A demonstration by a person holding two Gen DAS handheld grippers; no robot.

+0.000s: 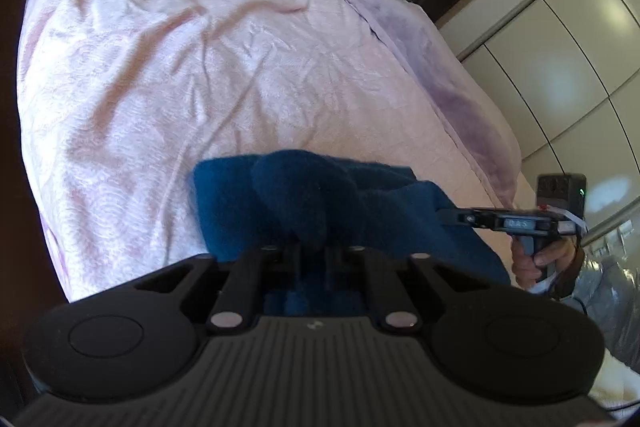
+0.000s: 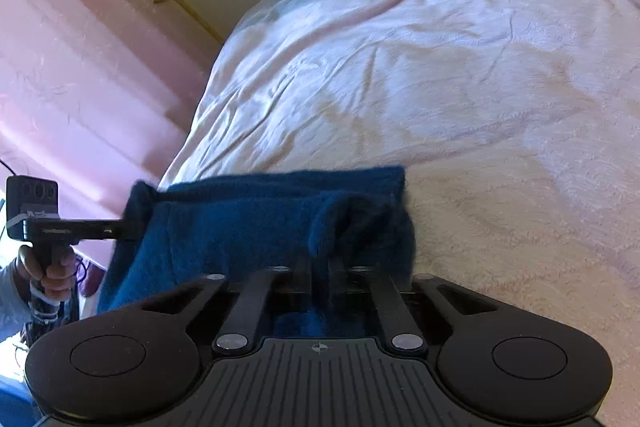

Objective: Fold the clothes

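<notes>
The blue garment (image 1: 352, 203) hangs stretched above the pink bed cover (image 1: 180, 67) — left gripper (image 1: 312, 251) and right gripper (image 2: 320, 263) each pinch one upper corner tightly.

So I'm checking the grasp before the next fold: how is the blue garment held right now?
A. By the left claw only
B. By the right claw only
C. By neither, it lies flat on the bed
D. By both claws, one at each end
D: the left claw and the right claw are each shut on an end of the blue garment, stretched between them above the bed.
</notes>
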